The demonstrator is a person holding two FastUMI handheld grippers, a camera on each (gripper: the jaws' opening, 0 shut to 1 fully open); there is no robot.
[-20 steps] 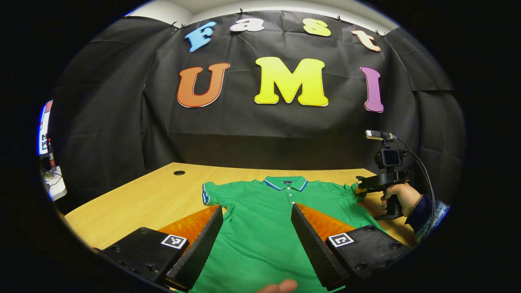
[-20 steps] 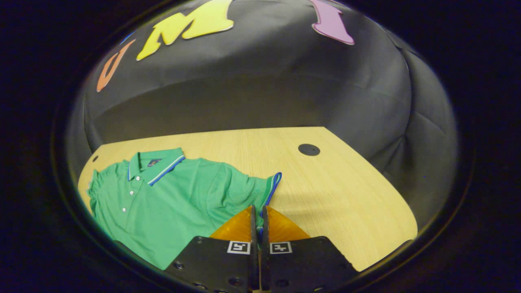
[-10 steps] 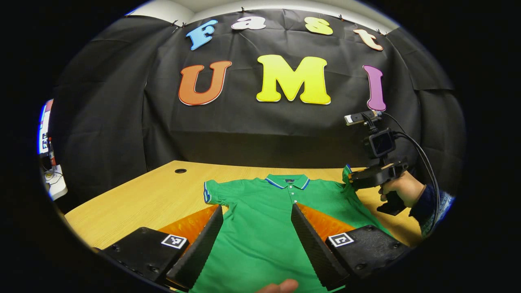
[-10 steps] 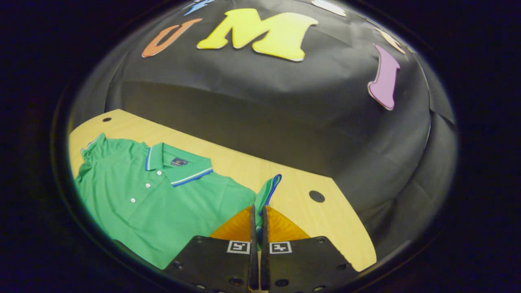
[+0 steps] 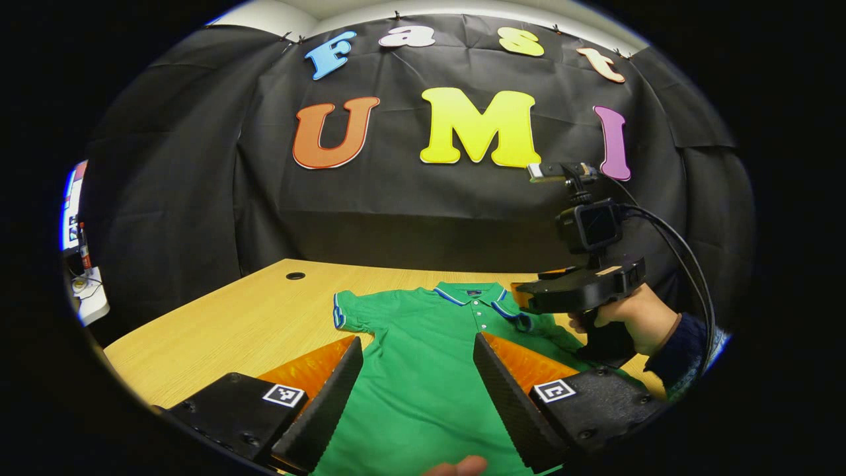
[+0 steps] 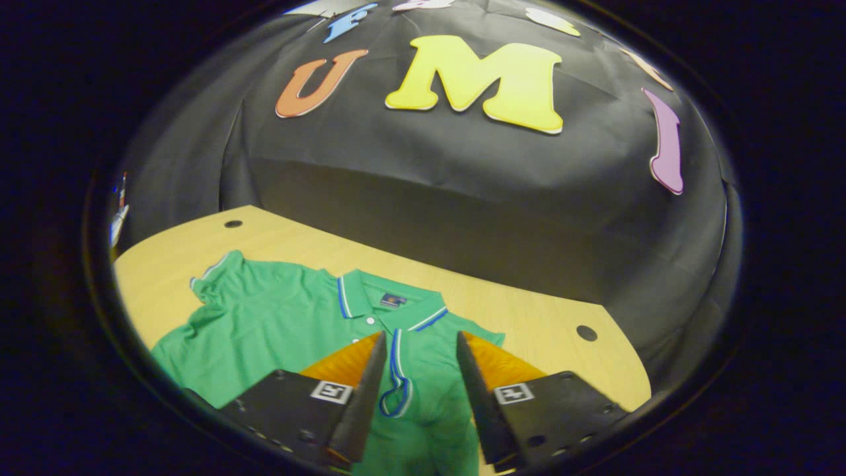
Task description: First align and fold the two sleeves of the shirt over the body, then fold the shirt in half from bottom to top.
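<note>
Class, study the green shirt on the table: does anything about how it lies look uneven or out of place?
Yes. One sleeve lies folded over the shirt body by the collar, below the open right hand-held gripper. The other sleeve lies spread out on the table, so the shirt looks lopsided.

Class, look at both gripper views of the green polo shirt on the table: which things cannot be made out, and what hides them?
1. The shirt's bottom hem: cut off by the lower edge in the left gripper view.
2. The collar label: too small to read in the right gripper view.
3. The shirt's lower body in the right gripper view: covered by the right tool.
</note>
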